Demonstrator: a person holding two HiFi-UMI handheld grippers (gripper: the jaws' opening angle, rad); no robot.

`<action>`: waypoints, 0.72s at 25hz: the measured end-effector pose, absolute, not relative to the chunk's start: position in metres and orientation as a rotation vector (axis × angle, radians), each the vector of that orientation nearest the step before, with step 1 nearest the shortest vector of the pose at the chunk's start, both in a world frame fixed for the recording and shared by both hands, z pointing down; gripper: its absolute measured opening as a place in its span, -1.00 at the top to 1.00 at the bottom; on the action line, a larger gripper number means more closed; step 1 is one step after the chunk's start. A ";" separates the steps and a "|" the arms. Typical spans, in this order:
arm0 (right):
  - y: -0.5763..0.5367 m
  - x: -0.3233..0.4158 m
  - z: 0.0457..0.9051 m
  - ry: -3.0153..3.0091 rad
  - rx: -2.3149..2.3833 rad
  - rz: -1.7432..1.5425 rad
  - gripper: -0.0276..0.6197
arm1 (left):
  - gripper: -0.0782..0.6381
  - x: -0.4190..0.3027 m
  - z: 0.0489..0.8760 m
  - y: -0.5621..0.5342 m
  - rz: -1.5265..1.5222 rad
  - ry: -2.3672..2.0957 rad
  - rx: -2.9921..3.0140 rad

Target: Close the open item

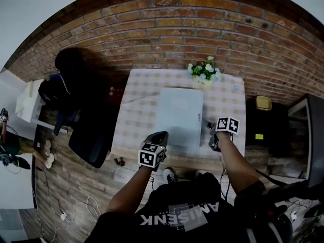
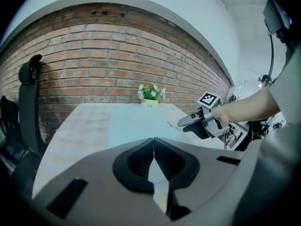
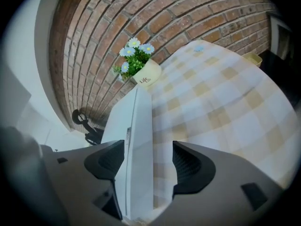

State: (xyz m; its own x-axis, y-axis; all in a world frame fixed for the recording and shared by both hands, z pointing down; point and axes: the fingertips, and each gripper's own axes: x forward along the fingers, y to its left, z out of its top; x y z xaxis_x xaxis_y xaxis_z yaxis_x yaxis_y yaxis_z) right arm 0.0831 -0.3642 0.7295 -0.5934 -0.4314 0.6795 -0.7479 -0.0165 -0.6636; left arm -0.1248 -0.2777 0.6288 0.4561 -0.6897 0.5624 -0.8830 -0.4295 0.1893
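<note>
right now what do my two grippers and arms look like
The left gripper and right gripper each have a grey body with black ribbed pads on the jaws. Each carries a white cube printed with black square markers: left cube, right cube. The person wears a black shirt with white lettering, and the forearms are bare.

**One word on the pot, one print on a shirt**

The cream flower pot at the far edge of the table carries the word "Life" in dark script. A smaller line under it is too small to read. The left gripper view shows the same word. White capitals on the person's black shirt, nearest the camera, stand upside down and seem to read "AMISENK". A grey patch covers part of them.
</note>
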 end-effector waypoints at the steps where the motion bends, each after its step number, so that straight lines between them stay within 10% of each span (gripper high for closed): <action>1: -0.365 0.084 0.722 -2.011 1.248 1.644 -0.07 | 0.74 -0.125 0.625 -0.278 0.552 -1.318 2.256; 18: -0.364 0.111 0.525 -2.494 1.347 1.027 -0.07 | 0.74 -0.139 0.484 -0.326 0.149 -1.482 2.454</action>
State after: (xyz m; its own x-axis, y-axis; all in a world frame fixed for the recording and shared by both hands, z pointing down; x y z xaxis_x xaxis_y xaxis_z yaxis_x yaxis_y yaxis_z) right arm 0.1113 -0.3637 0.5253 -0.5944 -0.6929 0.4080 -0.7794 0.3714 -0.5047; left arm -0.1392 -0.3262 0.4835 0.4715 -0.8526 0.2253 -0.8804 -0.4403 0.1762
